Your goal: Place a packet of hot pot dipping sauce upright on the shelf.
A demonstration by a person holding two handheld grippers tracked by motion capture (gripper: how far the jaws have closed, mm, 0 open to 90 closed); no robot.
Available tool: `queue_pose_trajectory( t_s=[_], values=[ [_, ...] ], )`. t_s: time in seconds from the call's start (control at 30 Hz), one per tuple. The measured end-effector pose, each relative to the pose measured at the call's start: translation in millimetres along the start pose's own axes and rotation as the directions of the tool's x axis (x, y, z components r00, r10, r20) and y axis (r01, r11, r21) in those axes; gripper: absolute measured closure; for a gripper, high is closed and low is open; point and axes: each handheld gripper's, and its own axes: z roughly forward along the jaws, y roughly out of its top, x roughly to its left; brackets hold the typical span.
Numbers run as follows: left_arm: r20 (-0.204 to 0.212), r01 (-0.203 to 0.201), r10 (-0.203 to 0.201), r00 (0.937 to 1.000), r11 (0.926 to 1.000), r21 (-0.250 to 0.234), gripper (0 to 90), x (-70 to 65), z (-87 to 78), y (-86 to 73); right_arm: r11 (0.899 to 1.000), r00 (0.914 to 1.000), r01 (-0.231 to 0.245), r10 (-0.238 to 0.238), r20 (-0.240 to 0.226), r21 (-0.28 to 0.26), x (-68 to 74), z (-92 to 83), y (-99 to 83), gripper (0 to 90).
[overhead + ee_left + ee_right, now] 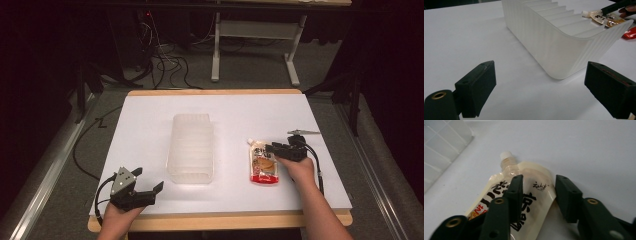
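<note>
A white bench (150, 125) is seen from above, with a translucent ribbed bin (191, 148) set near its middle. A spouted pouch (263, 164) is laid flat at about three o'clock from the bin, its white cap turned toward twelve o'clock. The right tool (275, 148) is held low over the pouch's upper part; in the right gripper view its jaws are parted, one resting on or just over the printed face, the other beside the pouch's edge, and actual contact cannot be judged. The pouch's lower end is cut off there, and its print is only partly readable. The left tool (150, 182) is held at about seven o'clock from the bin, jaws spread wide with nothing between them. In the left gripper view the bin's rounded near corner (564, 53) is seen ahead, and the pouch (605, 18) is partly hidden behind its far rim. A thin metal object (303, 132) at the bench's right edge is too small to identify.
</note>
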Motion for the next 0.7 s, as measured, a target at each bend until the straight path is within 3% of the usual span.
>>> queue_pose_trajectory(
  t_s=[0.13, 0.2, 0.23, 0.27, 0.47, 0.7],
  values=[
    [-0.001, -0.003, 0.003, 1.0000, 1.0000, 0.000, 10.7, -0.1, -0.3, 0.2, 1.000, 0.9997, 0.019, -0.019, -0.017, 0.016, 1.9, -0.9, -0.3, 84.4],
    [-0.002, -0.003, 0.003, 1.0000, 1.0000, -0.001, 10.7, 0.0, -0.7, 0.2, 0.999, 0.9987, 0.035, -0.035, -0.038, -0.001, 4.4, -3.4, 0.8, 88.1],
    [-0.002, -0.003, 0.003, 1.0000, 1.0000, -0.001, 10.7, 0.0, -0.7, 0.2, 0.999, 0.9987, 0.035, -0.035, -0.038, -0.001, 4.4, -3.4, 0.8, 88.1],
    [-0.002, -0.003, 0.003, 1.0000, 1.0000, 0.000, 10.7, 0.1, -0.9, 0.2, 0.998, 0.9970, 0.065, -0.065, -0.041, -0.015, 9.1, -6.2, 2.1, 89.0],
    [0.000, -0.005, 0.005, 1.0000, 1.0000, -0.001, 10.8, 0.4, -0.9, 0.4, 0.993, 0.9934, 0.096, -0.099, -0.057, -0.068, 17.9, -15.9, 4.1, 89.6],
    [0.004, -0.008, 0.008, 1.0000, 1.0000, 0.000, 10.9, -0.2, -0.5, 0.6, 0.974, 0.9852, 0.145, -0.159, -0.064, -0.177, 38.8, -43.1, 5.3, 90.0]
  ],
)
